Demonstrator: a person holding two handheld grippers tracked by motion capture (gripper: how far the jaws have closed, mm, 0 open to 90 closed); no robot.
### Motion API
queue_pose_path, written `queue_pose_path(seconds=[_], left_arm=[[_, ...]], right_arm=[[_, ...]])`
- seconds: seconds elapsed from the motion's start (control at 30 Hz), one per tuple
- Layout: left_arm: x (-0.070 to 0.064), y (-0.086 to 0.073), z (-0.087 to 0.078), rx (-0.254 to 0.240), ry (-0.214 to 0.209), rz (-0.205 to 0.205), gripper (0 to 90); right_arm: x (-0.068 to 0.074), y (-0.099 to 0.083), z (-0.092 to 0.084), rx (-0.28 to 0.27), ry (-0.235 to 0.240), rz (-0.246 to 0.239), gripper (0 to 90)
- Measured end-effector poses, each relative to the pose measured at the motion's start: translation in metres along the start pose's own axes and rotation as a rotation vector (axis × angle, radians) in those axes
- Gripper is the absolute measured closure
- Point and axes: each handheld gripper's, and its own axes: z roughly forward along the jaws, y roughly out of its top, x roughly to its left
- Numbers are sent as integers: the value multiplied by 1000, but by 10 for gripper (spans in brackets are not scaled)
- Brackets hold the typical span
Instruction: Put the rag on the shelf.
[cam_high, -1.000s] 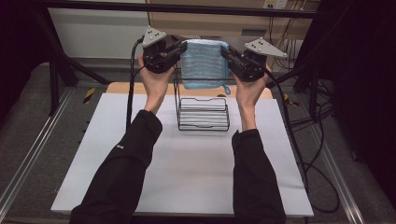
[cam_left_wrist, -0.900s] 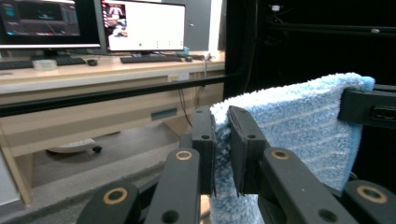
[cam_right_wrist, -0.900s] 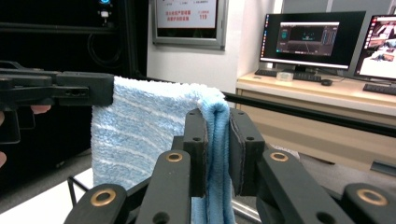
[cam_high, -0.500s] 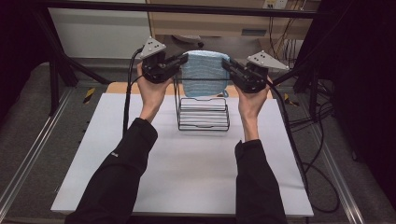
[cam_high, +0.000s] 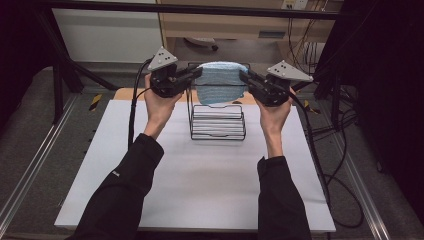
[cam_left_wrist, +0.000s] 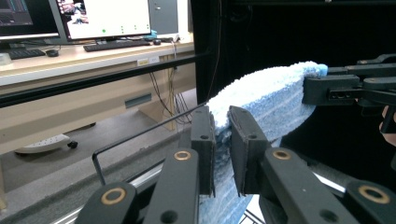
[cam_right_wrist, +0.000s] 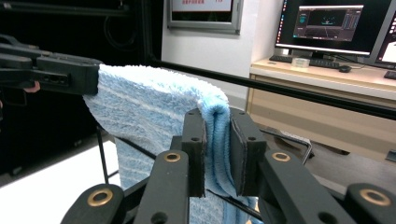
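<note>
A person stands at the near edge of the white tabletop (cam_high: 200, 190), both dark sleeves coming up from the bottom of the high view. Between the two hands, in the upper middle of that frame, hangs a light blue striped towel (cam_high: 220, 82), stretched side to side and sagging a little, its top edge arched. It sits over the top rail of a black wire rack (cam_high: 218, 122) that stands on the tabletop just below centre-top; whether the cloth rests on the rail or hangs just clear of it I cannot tell.

The left gripper (cam_high: 192, 75), at the left of the towel, has its jaws nearly closed and pinches the towel's left edge. In the left gripper view the two black pads press a fold of the fluffy cloth (cam_left_wrist: 261, 102) between them at lower centre, and the other gripper clamps the far end at the right edge of that frame.

The right gripper (cam_high: 247, 78) does the same on the towel's right edge, jaws drawn close on the doubled cloth (cam_right_wrist: 154, 107), seen at lower centre of the right gripper view, with the rack's thin wire (cam_right_wrist: 101, 154) showing at lower left.
</note>
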Motion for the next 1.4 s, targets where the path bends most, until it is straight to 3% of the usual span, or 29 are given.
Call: queue_pose_path(seconds=[0.37,0.5,0.73,0.83,1.0,1.07,1.17,1.27,1.4], left_arm=[[-4,-6,-7,29,-32,8,800],[-7,-9,-10,51,-45,12,799],[-12,-15,-11,87,-47,18,800],[-12,-17,-10,93,-50,18,800],[-15,-19,-9,117,-52,38,800],[-16,-20,-9,125,-51,46,799],[-17,-21,-10,135,-54,47,798],[-17,-23,-10,146,-57,56,796],[-17,-24,-10,156,-64,52,784]], right_arm=[[4,-1,-4,42,1,-27,766],[4,-3,-7,55,16,-5,742],[5,-2,-15,88,39,13,609],[7,2,-20,73,44,30,533],[11,11,-23,57,44,29,514],[12,16,-23,59,39,27,557],[12,22,-19,82,35,32,712],[12,24,-14,106,29,43,811],[13,21,-8,161,37,42,876]])
